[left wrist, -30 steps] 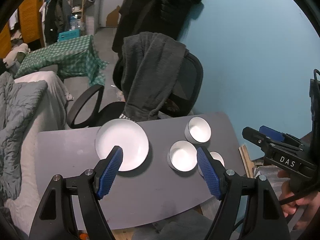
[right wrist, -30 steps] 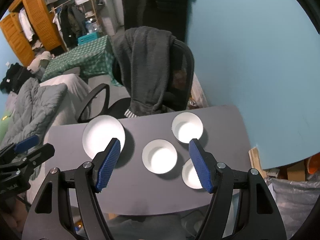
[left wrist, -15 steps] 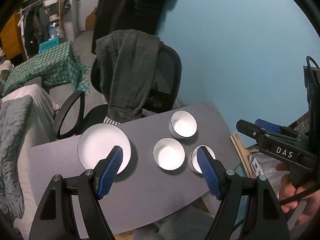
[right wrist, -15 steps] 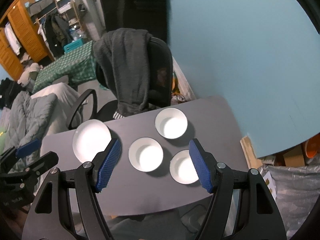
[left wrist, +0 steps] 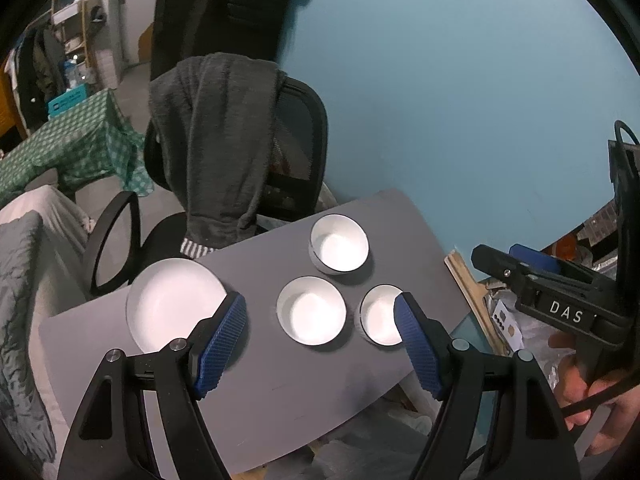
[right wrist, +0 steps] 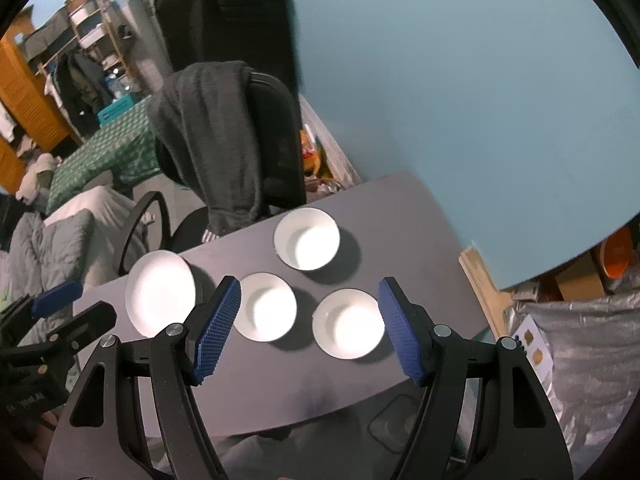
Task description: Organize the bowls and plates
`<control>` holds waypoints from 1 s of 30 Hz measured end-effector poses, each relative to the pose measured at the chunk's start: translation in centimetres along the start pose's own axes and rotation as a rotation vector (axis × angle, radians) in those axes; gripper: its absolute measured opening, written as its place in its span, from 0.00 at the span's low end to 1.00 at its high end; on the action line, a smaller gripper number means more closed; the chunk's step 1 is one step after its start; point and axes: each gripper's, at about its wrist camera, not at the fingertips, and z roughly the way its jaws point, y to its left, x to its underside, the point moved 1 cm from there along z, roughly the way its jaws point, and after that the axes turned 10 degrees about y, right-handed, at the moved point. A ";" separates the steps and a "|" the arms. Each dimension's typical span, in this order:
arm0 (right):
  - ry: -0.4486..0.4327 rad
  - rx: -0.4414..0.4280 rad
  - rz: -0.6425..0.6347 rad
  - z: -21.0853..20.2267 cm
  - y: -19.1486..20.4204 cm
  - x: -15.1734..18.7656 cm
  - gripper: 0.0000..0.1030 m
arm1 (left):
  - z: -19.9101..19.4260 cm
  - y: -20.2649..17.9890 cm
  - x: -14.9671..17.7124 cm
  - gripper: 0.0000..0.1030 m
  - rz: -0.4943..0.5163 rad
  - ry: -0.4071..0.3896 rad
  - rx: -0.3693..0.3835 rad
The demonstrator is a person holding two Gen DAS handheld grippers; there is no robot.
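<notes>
On your far left, the white plate (left wrist: 176,306) lies flat near the left end of the grey table (left wrist: 280,392), well apart from the rest of the crockery, with nothing stacked on it. Your left gripper (left wrist: 320,340) hangs above the table with its jaws wide open and nothing between the blue pads; the plate's right rim sits behind the left pad in that view.

Moving right, the middle bowl (left wrist: 311,310) stands on its own, close to its neighbours but touching neither as far as you can tell. Behind it and to the right, toward the wall, is the far bowl (left wrist: 339,249), which looks the deepest of the three. Nearest the table's right edge sits the near-right bowl (left wrist: 380,314), partly hidden behind the left gripper's right pad.

Your right gripper (right wrist: 310,330) also hovers above the table, jaws spread and empty, framing the middle bowl and the near-right bowl.

Judging by this layout, the organizing has not really begun: all four pieces sit separately, none nested. What is left appears to be everything, probably nesting the bowls and grouping them with the plate.
</notes>
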 end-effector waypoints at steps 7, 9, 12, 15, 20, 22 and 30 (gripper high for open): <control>0.024 0.010 0.044 0.9 -1.4 0.0 0.68 | 1.4 -1.1 -1.3 0.75 0.033 0.029 0.003; 0.035 0.008 0.054 1.3 -1.7 0.0 0.68 | 1.8 -1.4 -1.8 0.75 0.041 0.037 -0.005; 0.053 0.005 0.062 2.0 -2.1 -0.3 0.68 | 2.4 -1.6 -2.2 0.75 0.041 0.050 -0.008; 0.069 -0.001 0.065 2.6 -2.3 -0.5 0.68 | 2.9 -1.5 -2.7 0.75 0.031 0.060 -0.012; 0.089 -0.011 0.059 3.7 -2.6 -1.1 0.68 | 4.0 -1.2 -3.3 0.75 0.011 0.082 -0.022; 0.095 -0.012 0.054 4.2 -2.5 -1.2 0.68 | 4.4 -1.0 -3.5 0.75 0.004 0.090 -0.030; 0.150 -0.044 0.014 7.1 -2.0 -2.1 0.68 | 6.3 0.1 -4.1 0.75 -0.039 0.134 -0.067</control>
